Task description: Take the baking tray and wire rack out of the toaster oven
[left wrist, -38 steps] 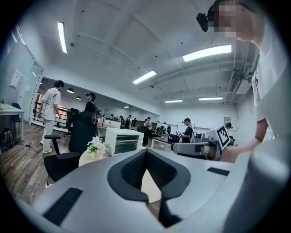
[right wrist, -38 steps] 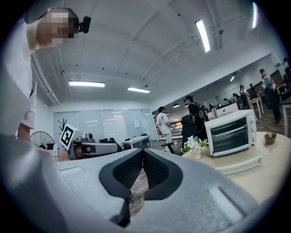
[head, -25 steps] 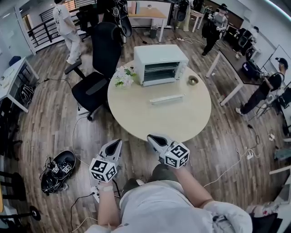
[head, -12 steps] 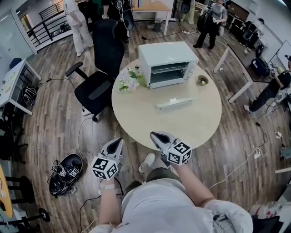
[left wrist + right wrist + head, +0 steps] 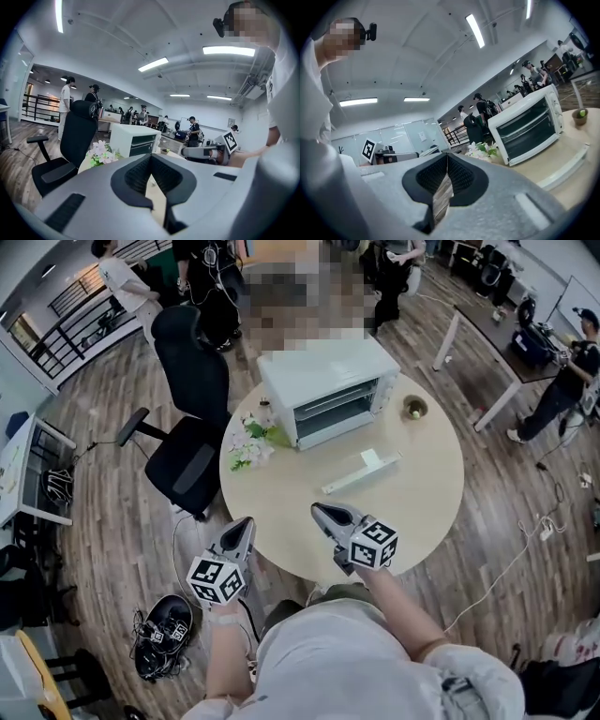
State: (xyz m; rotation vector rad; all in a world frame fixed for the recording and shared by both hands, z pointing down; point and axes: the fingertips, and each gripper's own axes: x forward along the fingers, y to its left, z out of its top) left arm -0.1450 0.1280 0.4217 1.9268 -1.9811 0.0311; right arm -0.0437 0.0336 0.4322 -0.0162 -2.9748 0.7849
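Evidently neither gripper held anything: the left gripper (image 5: 246, 526) and the right gripper (image 5: 321, 512) hung side by side at the near edge of the table (image 5: 403, 512), each with its jaws pressed together at the tips. The oven (image 5: 328, 390) stood well ahead of both, on the table's far side, with its door shut; tray and rack could not be told apart behind the glass. Flowers (image 5: 251, 442) lay ahead of the left jaws, just beside the oven. A white bar (image 5: 361, 472) lay between the right jaws and the oven.
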